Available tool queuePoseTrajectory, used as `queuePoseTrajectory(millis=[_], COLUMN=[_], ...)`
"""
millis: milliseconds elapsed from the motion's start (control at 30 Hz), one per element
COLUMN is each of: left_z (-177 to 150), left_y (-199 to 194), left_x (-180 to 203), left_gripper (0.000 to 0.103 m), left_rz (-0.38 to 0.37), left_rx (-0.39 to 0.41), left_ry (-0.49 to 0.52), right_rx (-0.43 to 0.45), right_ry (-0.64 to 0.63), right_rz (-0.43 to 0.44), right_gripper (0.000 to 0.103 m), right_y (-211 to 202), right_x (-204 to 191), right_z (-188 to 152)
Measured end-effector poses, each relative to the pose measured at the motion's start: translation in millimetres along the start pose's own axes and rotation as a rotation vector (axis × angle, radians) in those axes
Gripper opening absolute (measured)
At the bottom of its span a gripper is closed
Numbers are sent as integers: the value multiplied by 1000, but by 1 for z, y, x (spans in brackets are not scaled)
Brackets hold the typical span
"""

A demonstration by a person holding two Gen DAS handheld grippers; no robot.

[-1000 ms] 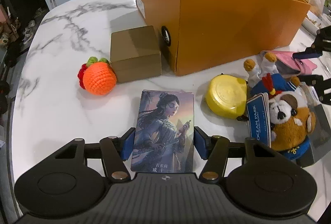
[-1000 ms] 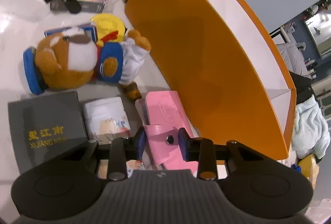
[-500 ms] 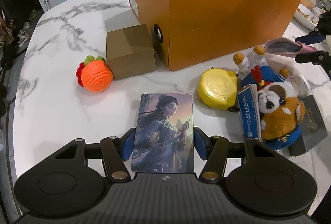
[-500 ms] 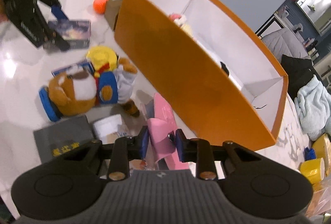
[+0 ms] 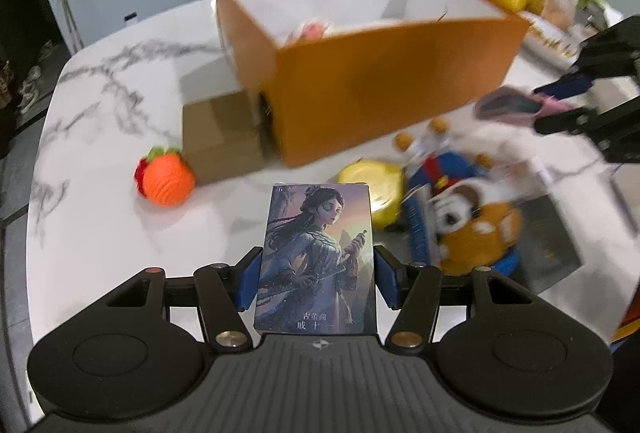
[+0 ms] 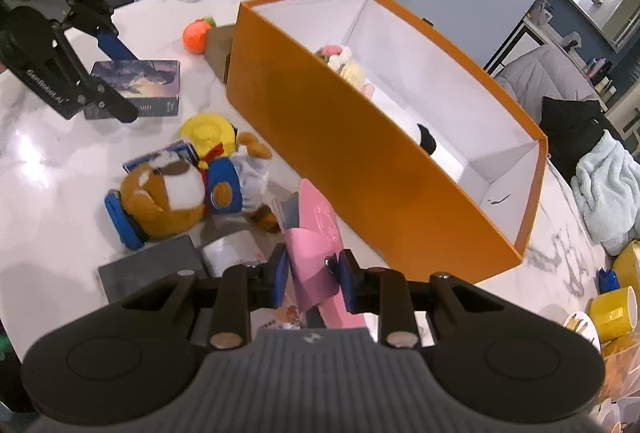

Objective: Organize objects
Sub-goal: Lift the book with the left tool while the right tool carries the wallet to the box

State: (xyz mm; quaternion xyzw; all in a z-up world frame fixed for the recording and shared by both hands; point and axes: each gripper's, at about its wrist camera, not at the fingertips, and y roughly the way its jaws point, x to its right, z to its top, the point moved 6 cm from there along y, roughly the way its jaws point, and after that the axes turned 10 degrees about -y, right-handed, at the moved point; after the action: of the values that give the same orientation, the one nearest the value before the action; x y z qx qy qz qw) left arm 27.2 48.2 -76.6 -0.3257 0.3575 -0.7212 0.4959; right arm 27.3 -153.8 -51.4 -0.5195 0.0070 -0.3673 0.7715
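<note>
Left-wrist view: my left gripper [image 5: 316, 283] is clamped on an illustrated card box [image 5: 316, 261], blue pads [image 5: 250, 283] pressed against both long sides; the box is held clear of the marble table [image 5: 100, 201], portrait face up. Beyond it, L to R: crocheted orange fruit [image 5: 166, 183], brown cardboard box [image 5: 222, 137] touching the orange storage bin [image 5: 384, 89], yellow round case [image 5: 370, 193], plush bear w/ blue outfit [image 5: 468, 217] lying on its back.

Right-wrist view: my right gripper [image 6: 314, 277] is closed narrow on a pink snap wallet [image 6: 316, 237], pads on its folded flap near the snap button; the wallet's far end tilts up, just beside the bin's [image 6: 360, 153] near wall. In the bin's white interior, a pastel crochet item [image 6: 344, 63] lies at the far end; a black-and-white item shows mid-bin, identity unclear. Under the wallet, on the table: dark grey booklet [image 6: 148, 271] and a white pack [image 6: 232, 253], near the bear [image 6: 172, 193]. Bg right: pale blue blanket [image 6: 608, 185], yellow mugs [image 6: 612, 309].
</note>
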Motion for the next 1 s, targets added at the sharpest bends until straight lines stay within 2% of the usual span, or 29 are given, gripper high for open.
queuePoseTrajectory(millis=[267, 400, 500, 1000], left_z=[13, 23, 33, 118], left_y=[-33, -52, -67, -138], left_x=[25, 37, 41, 72], left_gripper=[67, 67, 67, 67], left_rz=[-79, -74, -100, -175], left_rx=[80, 148, 187, 435], left_ry=[21, 79, 75, 91], right_rx=[41, 70, 97, 307], right_ry=[31, 41, 49, 80], right_rz=[1, -4, -17, -201], right_gripper=[28, 28, 28, 27], right_y=[-19, -31, -42, -130], right_x=[1, 3, 8, 67], right_z=[8, 14, 18, 75])
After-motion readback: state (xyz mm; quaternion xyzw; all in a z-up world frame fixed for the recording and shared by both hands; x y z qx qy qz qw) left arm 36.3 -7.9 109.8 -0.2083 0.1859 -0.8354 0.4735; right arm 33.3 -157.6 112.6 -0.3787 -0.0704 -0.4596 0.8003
